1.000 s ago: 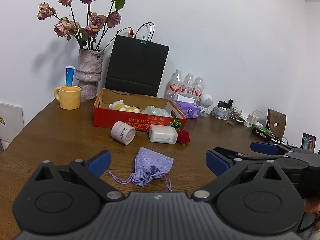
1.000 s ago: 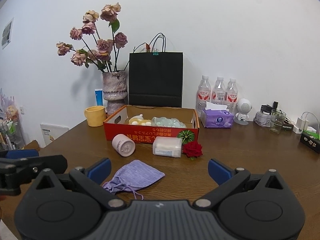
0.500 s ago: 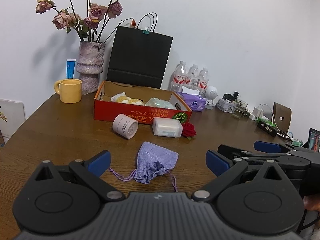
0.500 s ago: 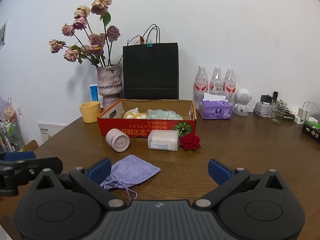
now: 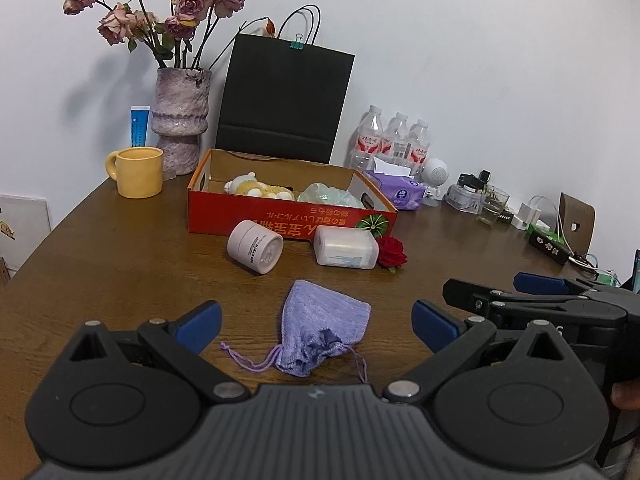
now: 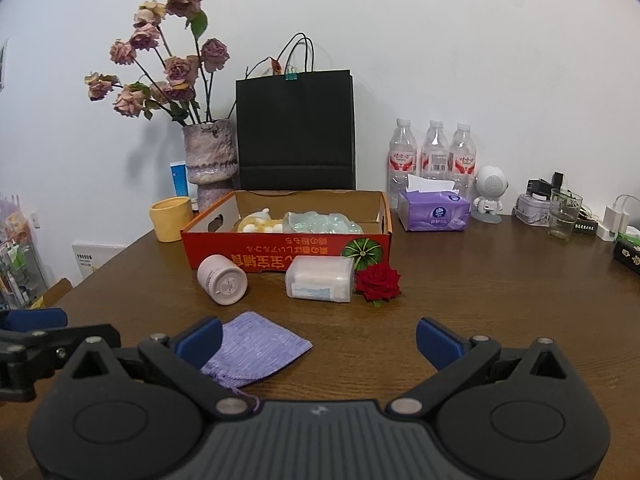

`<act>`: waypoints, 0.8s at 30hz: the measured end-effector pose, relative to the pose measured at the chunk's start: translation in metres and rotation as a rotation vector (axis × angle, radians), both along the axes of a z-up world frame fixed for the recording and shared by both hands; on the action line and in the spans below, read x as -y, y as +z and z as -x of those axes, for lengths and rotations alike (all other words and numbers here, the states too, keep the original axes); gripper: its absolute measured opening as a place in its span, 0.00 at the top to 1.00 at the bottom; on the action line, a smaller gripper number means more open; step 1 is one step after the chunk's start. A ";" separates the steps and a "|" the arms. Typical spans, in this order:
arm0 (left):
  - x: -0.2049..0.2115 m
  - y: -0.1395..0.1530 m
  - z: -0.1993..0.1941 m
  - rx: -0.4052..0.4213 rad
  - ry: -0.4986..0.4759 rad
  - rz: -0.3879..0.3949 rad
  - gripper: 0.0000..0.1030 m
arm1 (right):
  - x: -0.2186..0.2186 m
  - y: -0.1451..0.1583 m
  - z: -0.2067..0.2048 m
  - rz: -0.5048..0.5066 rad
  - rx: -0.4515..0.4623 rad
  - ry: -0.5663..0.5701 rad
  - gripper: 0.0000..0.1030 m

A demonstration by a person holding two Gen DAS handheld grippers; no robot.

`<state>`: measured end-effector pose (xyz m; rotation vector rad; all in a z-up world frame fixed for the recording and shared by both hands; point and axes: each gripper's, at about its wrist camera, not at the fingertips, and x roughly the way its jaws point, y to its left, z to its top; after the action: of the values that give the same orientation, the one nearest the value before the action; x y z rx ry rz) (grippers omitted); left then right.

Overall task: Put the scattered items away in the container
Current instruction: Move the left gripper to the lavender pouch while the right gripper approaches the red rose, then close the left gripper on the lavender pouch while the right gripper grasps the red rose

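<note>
- On the brown table (image 5: 100, 264), my left gripper (image 5: 316, 322) hangs spread wide, nothing between the blue pads; lavender drawstring pouch (image 5: 320, 332) lies flat on the wood right in the gap, neck end nearest me, cords trailing left and right.
- My right gripper (image 6: 318, 340) is likewise splayed, holding nothing; bare wood between its pads. Pouch sits just behind its left fingertip (image 6: 200, 340), partly hidden by it.
- Red cardboard box (image 6: 280, 254) sits mid-table, far of the pouch, open top. Inside: a yellow-white plush toy (image 6: 258, 222) on the left, a pale green crinkled bag (image 6: 320, 222) on the right.
- Pink jar (image 5: 256, 246) lies on its side just near the box's front wall, left of centre.
- White rectangular packet (image 5: 346, 247) lies on its side to the right of the jar, close to the box front.
- Red rose (image 5: 392, 252) touches the packet's right end, by the box's near-right corner.
- Jar, packet, rose, pouch: all outside the box.
- Far side: yellow mug (image 5: 138, 172) far left, vase of dried roses (image 5: 182, 120), black paper bag (image 5: 284, 100) behind the box, three water bottles (image 6: 434, 156), purple tissue pack (image 6: 434, 210) to the right.
</note>
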<state>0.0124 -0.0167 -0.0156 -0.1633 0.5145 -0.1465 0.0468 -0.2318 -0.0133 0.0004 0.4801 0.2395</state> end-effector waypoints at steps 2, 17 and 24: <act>0.001 -0.002 -0.005 -0.006 -0.005 -0.003 0.00 | 0.000 -0.001 -0.005 0.001 -0.001 0.001 0.00; 0.012 -0.028 -0.056 -0.087 -0.046 -0.002 0.00 | 0.011 -0.020 -0.060 0.008 -0.058 -0.027 0.00; 0.016 -0.040 -0.088 -0.126 -0.055 -0.027 0.00 | 0.013 -0.023 -0.093 0.038 -0.064 -0.056 0.00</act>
<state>0.1004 -0.0328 -0.0553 -0.1332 0.6468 -0.1833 0.1398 -0.2450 -0.0368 -0.0154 0.5476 0.1753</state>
